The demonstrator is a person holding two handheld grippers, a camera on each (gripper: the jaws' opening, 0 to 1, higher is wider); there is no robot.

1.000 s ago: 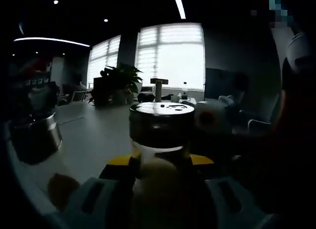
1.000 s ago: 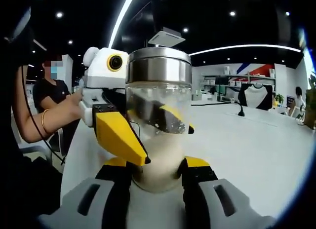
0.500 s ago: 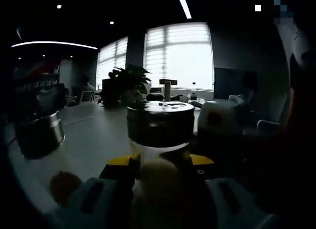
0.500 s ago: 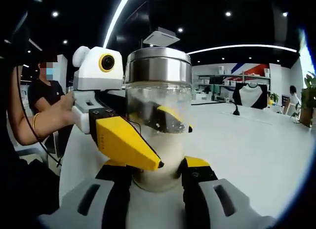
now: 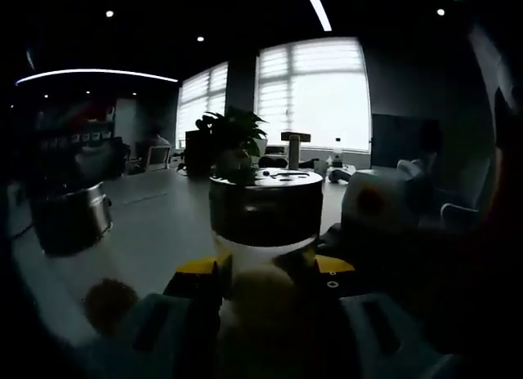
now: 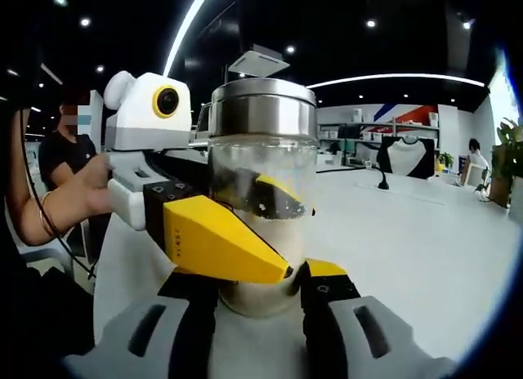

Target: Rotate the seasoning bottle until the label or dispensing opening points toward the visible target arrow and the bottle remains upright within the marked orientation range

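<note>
In the right gripper view the seasoning bottle [image 6: 263, 191] stands upright on the white table [image 6: 425, 240], a clear glass jar with a brushed metal cap and pale contents filling its lower half. The right gripper [image 6: 263, 291] rises from six o'clock with its two yellow-tipped jaws pressed against the base of the jar, one on each side — pinching it. The left gripper [image 6: 253, 232] comes in from nine o'clock: its near yellow jaw crosses in front of the glass and its far jaw shows through the jar behind, so the two straddle the bottle at mid-height and appear clamped on it. A person's hand [image 6: 86, 195] grips its white housing at nine o'clock.

The left gripper view (very dim) shows the same seasoning bottle [image 5: 265, 211] dead centre, metal cap at the middle, with that gripper's [image 5: 263, 269] jaws rising from six o'clock on either side of the glass. A second metal-capped jar [image 5: 69, 224] stands apart at nine o'clock on the table [image 5: 163, 224], and a potted plant [image 5: 233, 142] sits far back at twelve o'clock against bright windows. No target arrow or label can be made out.
</note>
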